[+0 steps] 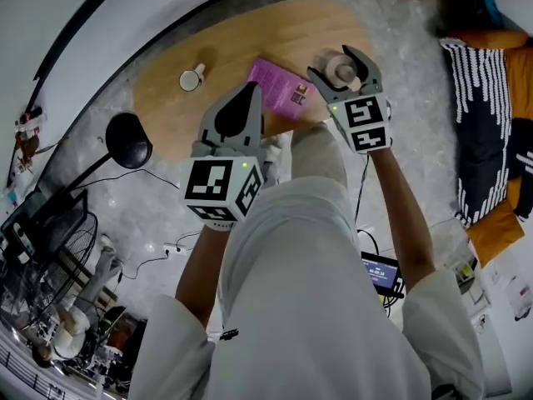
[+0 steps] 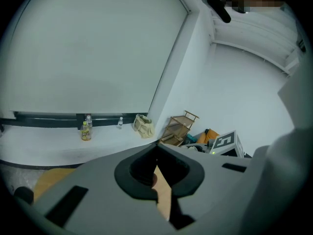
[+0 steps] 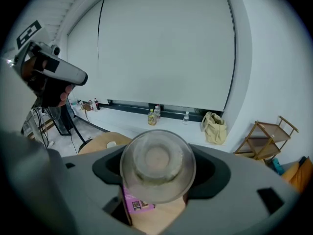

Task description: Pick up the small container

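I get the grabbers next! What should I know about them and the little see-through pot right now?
Left gripper: shut, nothing in it, held near the front edge of the table.
Right gripper: shut on the small container, a clear round one, gripped by its sides.
Things: the container looks lifted off the wooden table. A white mug and a purple booklet lie on the table.
Done: the container is picked up.
Left: nothing more of the pick-up; just hold it steady so it does not slip.
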`<act>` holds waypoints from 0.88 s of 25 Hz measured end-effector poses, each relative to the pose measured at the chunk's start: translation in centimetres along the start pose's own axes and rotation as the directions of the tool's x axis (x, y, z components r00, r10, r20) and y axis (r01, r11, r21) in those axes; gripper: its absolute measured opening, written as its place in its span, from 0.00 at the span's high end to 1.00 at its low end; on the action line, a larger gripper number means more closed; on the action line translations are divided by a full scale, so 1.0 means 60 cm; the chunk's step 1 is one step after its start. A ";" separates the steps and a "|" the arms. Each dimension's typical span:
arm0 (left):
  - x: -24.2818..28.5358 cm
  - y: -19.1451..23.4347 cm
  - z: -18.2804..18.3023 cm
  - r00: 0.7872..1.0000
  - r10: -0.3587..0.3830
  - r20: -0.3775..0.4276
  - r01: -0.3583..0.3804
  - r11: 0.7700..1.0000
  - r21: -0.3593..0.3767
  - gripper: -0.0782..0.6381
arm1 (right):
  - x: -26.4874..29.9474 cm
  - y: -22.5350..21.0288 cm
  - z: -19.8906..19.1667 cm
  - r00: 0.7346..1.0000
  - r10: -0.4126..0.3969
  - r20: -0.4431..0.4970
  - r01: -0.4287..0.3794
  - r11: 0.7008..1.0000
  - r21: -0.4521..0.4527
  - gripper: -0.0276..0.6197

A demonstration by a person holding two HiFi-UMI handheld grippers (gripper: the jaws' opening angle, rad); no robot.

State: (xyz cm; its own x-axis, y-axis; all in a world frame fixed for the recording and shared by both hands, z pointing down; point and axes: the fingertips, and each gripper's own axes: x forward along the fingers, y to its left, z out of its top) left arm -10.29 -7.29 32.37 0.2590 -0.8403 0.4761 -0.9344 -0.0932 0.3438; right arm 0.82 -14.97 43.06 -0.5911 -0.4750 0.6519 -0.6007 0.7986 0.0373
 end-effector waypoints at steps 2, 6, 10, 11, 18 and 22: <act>-0.012 0.001 0.007 1.000 0.003 0.012 -0.003 1.000 0.006 0.87 | -0.014 0.005 0.006 1.000 -0.004 0.007 0.004 1.000 -0.002 0.43; -0.036 0.000 0.016 1.000 -0.002 0.027 0.001 1.000 0.005 0.87 | -0.046 0.016 0.019 1.000 -0.016 0.024 0.016 1.000 -0.006 0.43; -0.063 -0.007 0.017 0.999 -0.017 0.028 0.016 1.000 0.012 0.87 | -0.081 0.025 0.034 0.999 -0.024 0.039 0.024 1.000 0.001 0.43; -0.069 -0.008 0.017 0.999 -0.017 0.031 0.017 1.000 0.012 0.87 | -0.089 0.026 0.037 0.999 -0.028 0.043 0.028 1.000 0.003 0.43; -0.101 -0.020 0.027 0.998 -0.029 0.056 0.028 1.000 0.012 0.87 | -0.145 0.035 0.069 0.995 -0.058 0.077 0.057 0.998 0.009 0.43; -0.116 -0.028 0.041 0.996 -0.033 0.084 0.032 0.999 0.019 0.87 | -0.170 0.044 0.076 0.995 -0.058 0.086 0.059 0.998 -0.002 0.43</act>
State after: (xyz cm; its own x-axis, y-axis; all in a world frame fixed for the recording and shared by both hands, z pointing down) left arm -11.08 -2.60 26.51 0.2682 -0.8787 0.3948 -0.9302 -0.1296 0.3434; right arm 2.78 -9.71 33.06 -0.5993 -0.5507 0.5811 -0.6331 0.7702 0.0770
